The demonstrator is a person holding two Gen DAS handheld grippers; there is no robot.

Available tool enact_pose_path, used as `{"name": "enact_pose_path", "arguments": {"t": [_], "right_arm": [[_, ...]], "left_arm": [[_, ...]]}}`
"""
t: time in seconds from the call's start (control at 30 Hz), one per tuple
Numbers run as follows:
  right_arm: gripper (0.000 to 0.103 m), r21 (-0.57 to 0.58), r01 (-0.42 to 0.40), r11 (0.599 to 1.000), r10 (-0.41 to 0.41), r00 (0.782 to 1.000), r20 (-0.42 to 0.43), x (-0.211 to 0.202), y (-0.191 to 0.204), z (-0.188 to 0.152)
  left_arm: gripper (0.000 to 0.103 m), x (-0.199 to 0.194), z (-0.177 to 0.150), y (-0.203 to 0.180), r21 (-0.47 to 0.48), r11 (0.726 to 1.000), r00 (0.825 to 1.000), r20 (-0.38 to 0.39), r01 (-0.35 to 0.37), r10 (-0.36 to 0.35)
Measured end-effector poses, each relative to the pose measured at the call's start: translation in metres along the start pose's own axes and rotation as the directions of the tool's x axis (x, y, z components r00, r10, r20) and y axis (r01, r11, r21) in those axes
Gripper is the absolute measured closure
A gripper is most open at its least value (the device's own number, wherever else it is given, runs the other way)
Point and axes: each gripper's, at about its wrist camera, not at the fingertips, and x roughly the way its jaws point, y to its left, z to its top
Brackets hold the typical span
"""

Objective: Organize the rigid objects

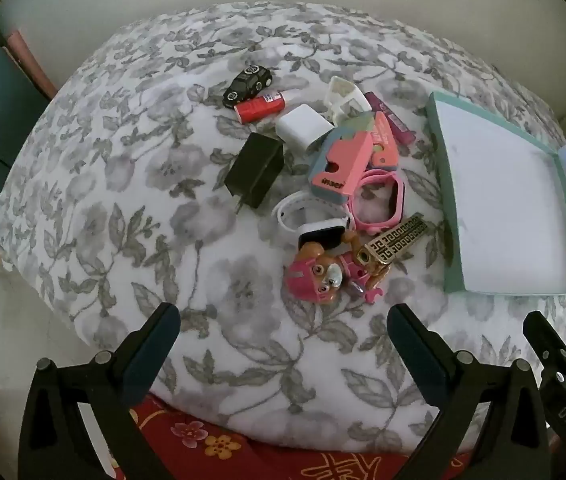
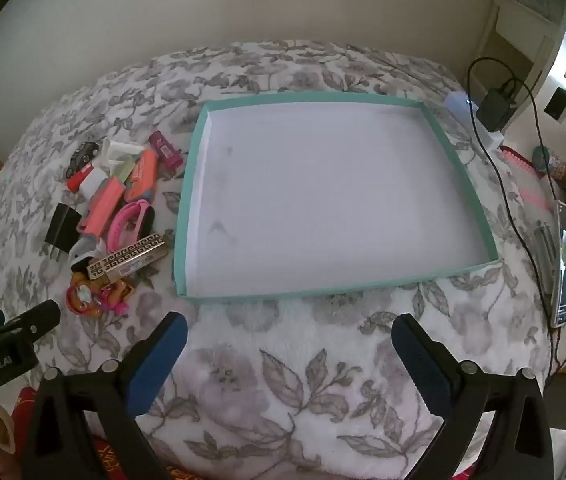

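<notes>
The pile of small toys and chargers lay heaped on the floral cover, just left of the empty tray. Both the left gripper and the right gripper were held spread wide above the cover, nothing gripped. The pup toy, nearest and clear of the tangle, was judged best taken first, pinched squarely across its body.

Both tools look the same: chunky black plastic frames with round silver screw heads at the pivots. The left tool has dark teal-ish pads, the right tool brighter blue ones. Left one's side reads "GenRobot.AI" in white.
</notes>
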Motion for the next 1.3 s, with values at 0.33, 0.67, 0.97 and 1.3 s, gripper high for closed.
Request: {"name": "enact_pose_path", "arguments": {"t": [0.33,0.67,0.97,1.3], "right_arm": [[0.0,0.001,0.001,1.0,-0.001,1.0,-0.005,-0.0024,-0.0001,0.0004],[0.0,0.001,0.002,1.0,-0.002,1.0,-0.003,-0.0005,-0.0002,-0.0003],[0.0,0.0,0.001,1.0,-0.001,1.0,-0.002,-0.0002,-0.0002,-0.0009],[0.0,0.0,0.002,1.0,-0.002,1.0,0.0,-0.001,-0.0001,-0.001]], "left_arm": [[0.0,-0.0033,-0.001,-0.0001,0.006,1.0,1.0,0.016,-0.018,0.018],[0.0,-0.003,-0.0013,-0.0002,0.015,0.999,0.999,0.019,-0.032,0.032],[0.0,-0.0029,-0.0014,0.0001,0.015,0.999,0.999,0.018,-0.035,0.035],[0.0,-0.0021,-0.0007,-0.0017,0.027,1.0,1.0,0.01,-0.016,0.016]]}}
